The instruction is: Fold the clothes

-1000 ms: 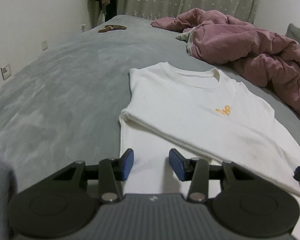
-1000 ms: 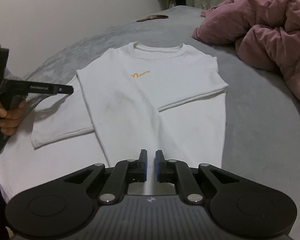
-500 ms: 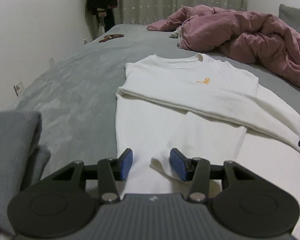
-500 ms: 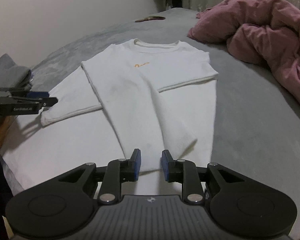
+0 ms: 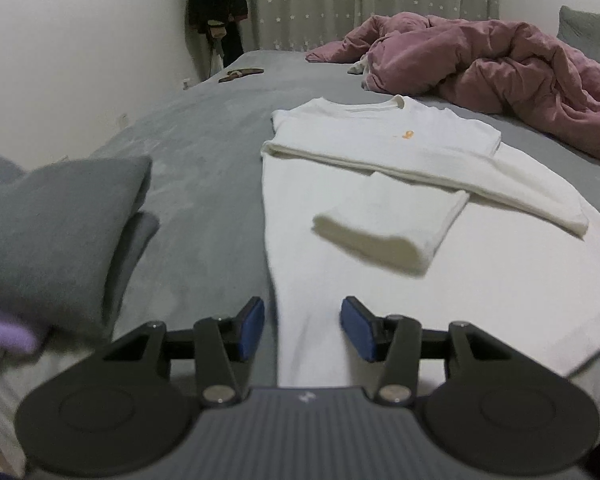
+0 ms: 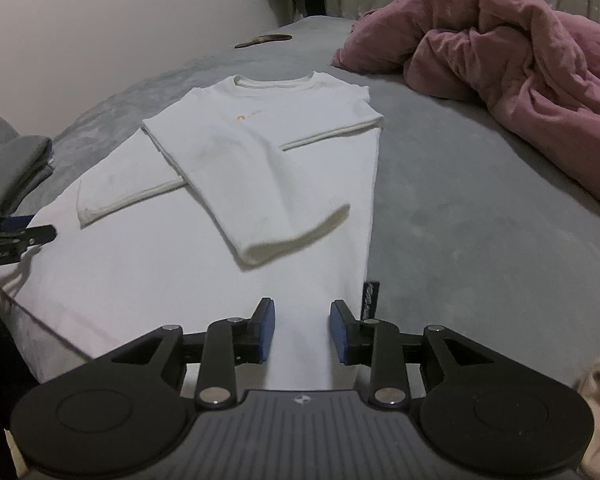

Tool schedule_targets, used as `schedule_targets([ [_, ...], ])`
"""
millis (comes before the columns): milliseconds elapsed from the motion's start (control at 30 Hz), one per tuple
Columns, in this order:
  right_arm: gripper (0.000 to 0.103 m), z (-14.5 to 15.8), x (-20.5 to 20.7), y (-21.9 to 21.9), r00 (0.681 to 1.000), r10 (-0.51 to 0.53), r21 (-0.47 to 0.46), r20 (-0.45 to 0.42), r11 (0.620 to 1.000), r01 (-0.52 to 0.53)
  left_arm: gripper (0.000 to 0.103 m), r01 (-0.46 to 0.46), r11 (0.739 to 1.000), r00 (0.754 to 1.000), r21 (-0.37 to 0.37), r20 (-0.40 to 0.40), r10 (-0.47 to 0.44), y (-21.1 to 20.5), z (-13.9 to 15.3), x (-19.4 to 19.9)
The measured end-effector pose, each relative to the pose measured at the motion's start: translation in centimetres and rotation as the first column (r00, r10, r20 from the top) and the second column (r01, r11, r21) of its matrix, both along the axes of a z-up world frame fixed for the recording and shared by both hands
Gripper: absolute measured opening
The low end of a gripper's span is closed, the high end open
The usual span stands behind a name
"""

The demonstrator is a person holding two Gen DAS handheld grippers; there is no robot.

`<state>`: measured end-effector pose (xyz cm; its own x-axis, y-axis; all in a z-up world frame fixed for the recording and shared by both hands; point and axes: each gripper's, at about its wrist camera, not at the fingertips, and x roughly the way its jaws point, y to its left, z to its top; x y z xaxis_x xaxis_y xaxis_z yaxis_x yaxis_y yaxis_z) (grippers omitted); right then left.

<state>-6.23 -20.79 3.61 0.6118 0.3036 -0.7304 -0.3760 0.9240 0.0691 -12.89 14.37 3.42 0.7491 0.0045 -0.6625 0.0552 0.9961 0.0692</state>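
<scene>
Left wrist view: you have drawn your left gripper back toward the near end of the bed since a second ago, so more of the white long-sleeved shirt now shows ahead of it, and a folded grey garment has come into view at the left. The shirt lies flat and face up on the bed with both sleeves folded across its body, the upper cuff pointing toward you. Your left jaws stand partly spread with nothing pinched between them; they hang over the shirt's near left edge, and whether the pads touch the cloth cannot be told.

In the right wrist view your right gripper has also pulled back toward the hem. A second ago its jaws were nearly pressed together; they have just been opening and now stand partly apart, holding nothing, above the hem near the shirt's right edge and its small black side label. The left gripper's tip shows at the far left edge of that view, beside the shirt's other side. A pink duvet lies crumpled at the back right of the bed.
</scene>
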Motion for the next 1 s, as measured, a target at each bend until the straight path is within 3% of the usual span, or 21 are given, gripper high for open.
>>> schedule_targets([
  [133,0.031,0.0,-0.8,-0.5,1.0,-0.025,0.006,-0.008,1.0,0.025,0.045,-0.002,1.0,1.0,-0.012,0.001,0.002,0.8,0.2,-0.8],
  [533,0.031,0.4,-3.7,-1.8,0.995,-0.098,0.038,-0.033,0.994,0.099,0.047,-0.056,0.986,0.998,-0.154,-0.043,0.05,3.3,0.9,-1.9],
  [633,0.041,0.4,-4.2,-2.4,0.987,-0.153,0.042,-0.045,0.987,0.155,0.049,-0.068,0.981,0.997,-0.181,-0.051,0.059,3.6,1.0,-2.4],
  [767,0.041,0.5,-4.6,-3.0,0.982,-0.18,0.066,-0.058,0.981,0.184,0.049,-0.108,0.972,0.994,-0.21,-0.058,0.098,3.9,1.2,-3.4],
  [1000,0.041,0.4,-5.3,-5.1,0.963,-0.233,0.239,-0.138,0.936,0.26,0.036,-0.219,0.929,0.975,-0.297,-0.084,0.203,5.0,1.4,-4.6],
])
